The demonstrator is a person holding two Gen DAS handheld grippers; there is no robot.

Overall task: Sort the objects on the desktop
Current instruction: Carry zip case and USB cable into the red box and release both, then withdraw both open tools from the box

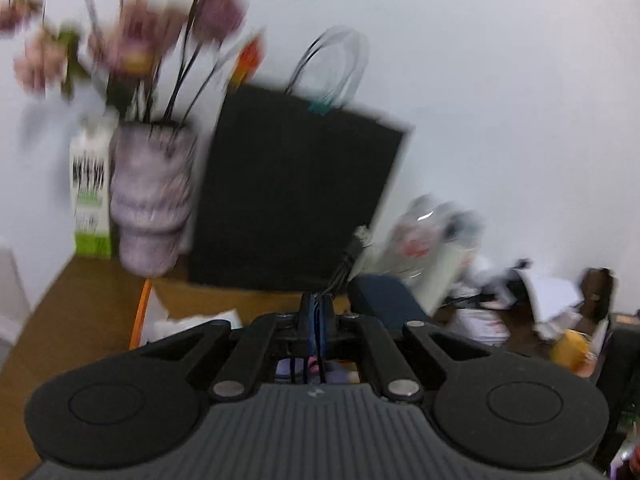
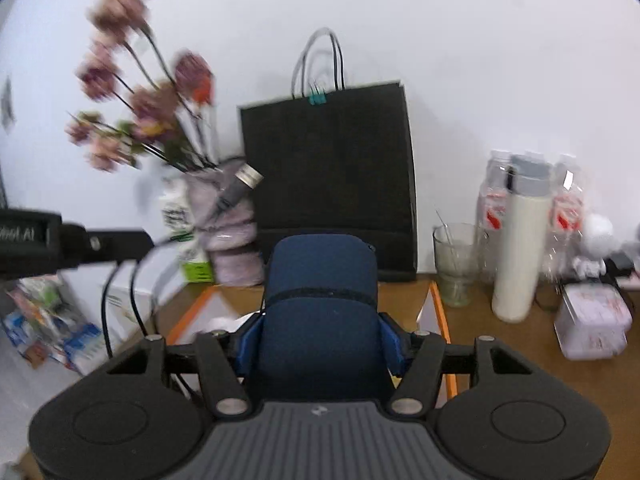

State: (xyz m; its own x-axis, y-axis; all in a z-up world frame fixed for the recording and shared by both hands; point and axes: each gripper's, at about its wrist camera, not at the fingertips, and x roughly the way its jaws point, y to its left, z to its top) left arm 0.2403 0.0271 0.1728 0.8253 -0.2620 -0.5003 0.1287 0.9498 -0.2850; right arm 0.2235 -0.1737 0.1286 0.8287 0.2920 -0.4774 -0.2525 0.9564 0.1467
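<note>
Left gripper (image 1: pixel 317 322), seen in the left wrist view, is shown with its blue fingers (image 1: pixel 307 320) pressed together on a bundle of thin black cables (image 1: pixel 345 268); a connector (image 1: pixel 362 236) hangs at the cable ends above the fingers. Behind it, a black paper bag (image 1: pixel 296 188) is set against the white wall, with a pale vase (image 1: pixel 150 196) of pink flowers (image 1: pixel 136 40) just left of it and a green-and-white carton (image 1: pixel 90 188) beside the vase. Heavy blur is present throughout. A brown desk (image 1: pixel 68 320) carries cluttered papers (image 1: pixel 552 292) at right.

Right gripper (image 2: pixel 320 344), in the right wrist view, is shown partly spread, its blue pads (image 2: pixel 247 346) closed against the sides of a dark blue fabric case (image 2: pixel 320 300), which is held upright between them above an orange-edged tray (image 2: pixel 440 312). The same black bag stands behind the case. At left the other gripper's body (image 2: pixel 48 244) is seen, cables trailing from it. At right, on the desk, a glass (image 2: pixel 456 264), a cream flask (image 2: pixel 518 240), plastic bottles (image 2: pixel 566 208) and a pale tin (image 2: pixel 592 320) are grouped.
</note>
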